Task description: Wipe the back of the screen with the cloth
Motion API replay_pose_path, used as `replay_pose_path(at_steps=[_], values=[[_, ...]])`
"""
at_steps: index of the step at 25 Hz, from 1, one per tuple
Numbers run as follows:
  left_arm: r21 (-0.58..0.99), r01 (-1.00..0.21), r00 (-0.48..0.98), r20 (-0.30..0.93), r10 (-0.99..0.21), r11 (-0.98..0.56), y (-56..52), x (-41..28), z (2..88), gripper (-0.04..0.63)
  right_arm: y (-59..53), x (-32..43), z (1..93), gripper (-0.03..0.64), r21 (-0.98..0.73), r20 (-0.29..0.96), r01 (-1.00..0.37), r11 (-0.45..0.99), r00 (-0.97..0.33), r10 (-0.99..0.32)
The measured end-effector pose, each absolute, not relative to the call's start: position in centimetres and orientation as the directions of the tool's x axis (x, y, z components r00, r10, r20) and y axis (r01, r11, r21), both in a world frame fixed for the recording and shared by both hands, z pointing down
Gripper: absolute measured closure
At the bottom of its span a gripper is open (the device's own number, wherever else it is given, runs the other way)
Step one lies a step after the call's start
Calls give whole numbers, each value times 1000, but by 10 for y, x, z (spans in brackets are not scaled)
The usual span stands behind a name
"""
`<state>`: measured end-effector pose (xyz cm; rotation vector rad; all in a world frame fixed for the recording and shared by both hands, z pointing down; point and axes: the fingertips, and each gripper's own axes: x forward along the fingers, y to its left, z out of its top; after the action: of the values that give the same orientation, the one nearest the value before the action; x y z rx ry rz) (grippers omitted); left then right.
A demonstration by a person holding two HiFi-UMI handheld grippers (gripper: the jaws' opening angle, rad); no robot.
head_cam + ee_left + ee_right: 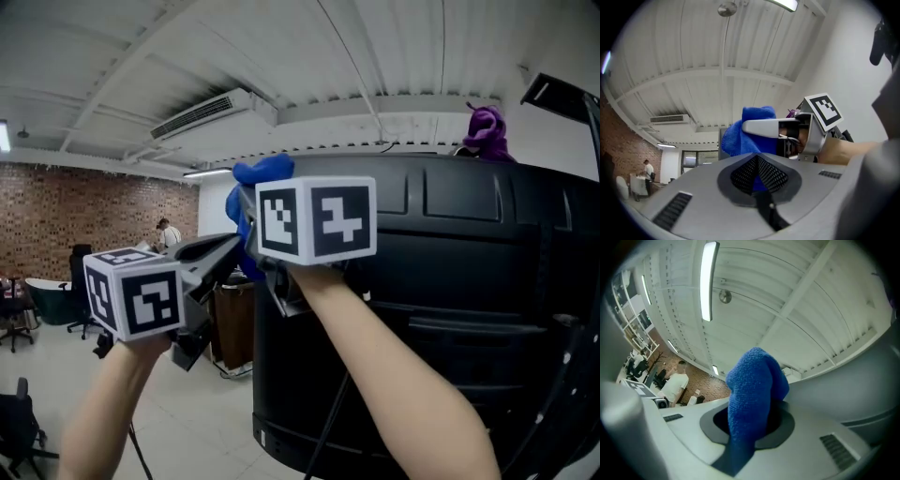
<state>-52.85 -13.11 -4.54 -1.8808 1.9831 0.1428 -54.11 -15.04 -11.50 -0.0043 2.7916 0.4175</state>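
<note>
While right tongs (pixel 751 430) pinch cloth (pixel 752 390), left tongs (pixel 759 190) closed, near screen (pixel 450 309)

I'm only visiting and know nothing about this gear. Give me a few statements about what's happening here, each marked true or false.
The right tongs grip a blue cloth. True.
The back of the screen is white. False: it is black.
A purple thing shows above the screen's top edge. True.
Nobody else is in the room. False: a person in a white top stands in the background.
</note>
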Motion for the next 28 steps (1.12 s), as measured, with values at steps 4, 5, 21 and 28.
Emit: replay_pose_path(at_steps=[4, 5, 21, 28], values=[[-210, -975, 22, -399, -917, 68, -136, -564, -69, 588, -162, -578, -133, 552, 287, -331, -130, 949, -943, -29], [-213, -975, 31, -406, -913, 61, -138, -571, -73, 588, -165, -586, -135, 552, 288, -332, -149, 946, -942, -48], [-242, -927, 369, -436, -821, -287, -215, -488, -84, 589, -246, -481, -149, 554, 246, -353, -448, 859, -867, -351], [-272, -873, 487, -424, -764, -406, -244, -399, -88, 588, -288, -368, -149, 554, 235, -372, -598, 766, -783, -498]])
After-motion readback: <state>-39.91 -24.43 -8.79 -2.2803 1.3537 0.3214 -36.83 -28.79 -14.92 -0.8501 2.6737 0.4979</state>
